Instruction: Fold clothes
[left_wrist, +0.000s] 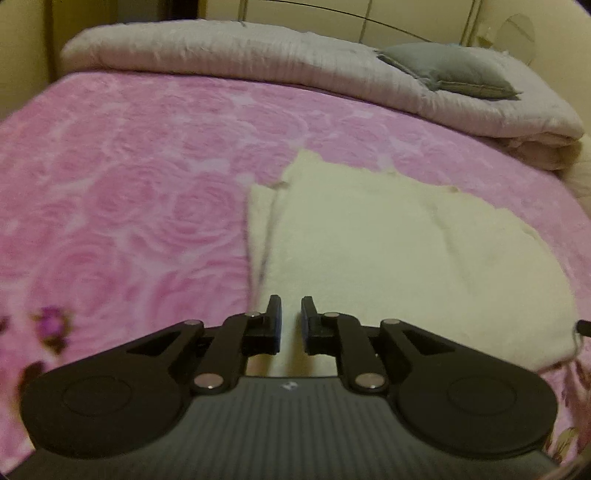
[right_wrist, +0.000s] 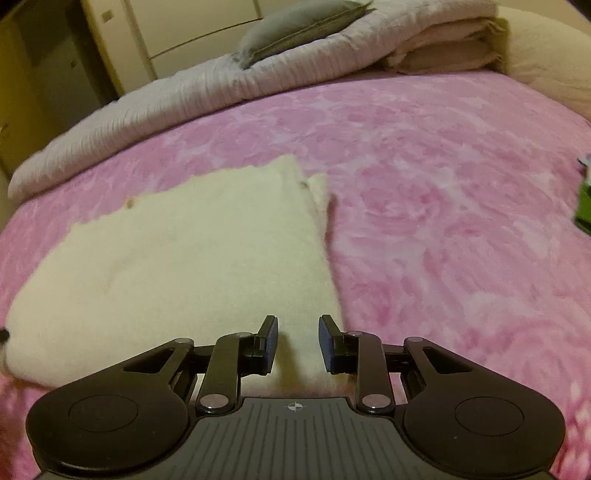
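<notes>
On the pink rose-patterned blanket (left_wrist: 122, 177) below me lies a cream fleece garment (left_wrist: 388, 251), folded flat, with a second layer showing as a narrow strip along one long side. In my left view it spreads from the middle out to the right; in my right view it fills the left half (right_wrist: 192, 251).

My left gripper (left_wrist: 291, 321) hangs above the near edge of the garment. Its jaws stand slightly parted, a slim gap between the blue pads, and nothing is caught between them. My right gripper (right_wrist: 298, 343) hovers over the near corner of the same cloth, jaws wider apart and released, the fleece showing through the gap but not pinched.

Farther off, a pale folded quilt (left_wrist: 258, 55) runs across the far side of the bed, and a grey pillow (left_wrist: 450, 70) rests on top of it. Behind the quilt stand cream cabinet fronts (right_wrist: 177, 29). A small green object (right_wrist: 584, 210), too cut off to identify, lies at the right edge of my right view.
</notes>
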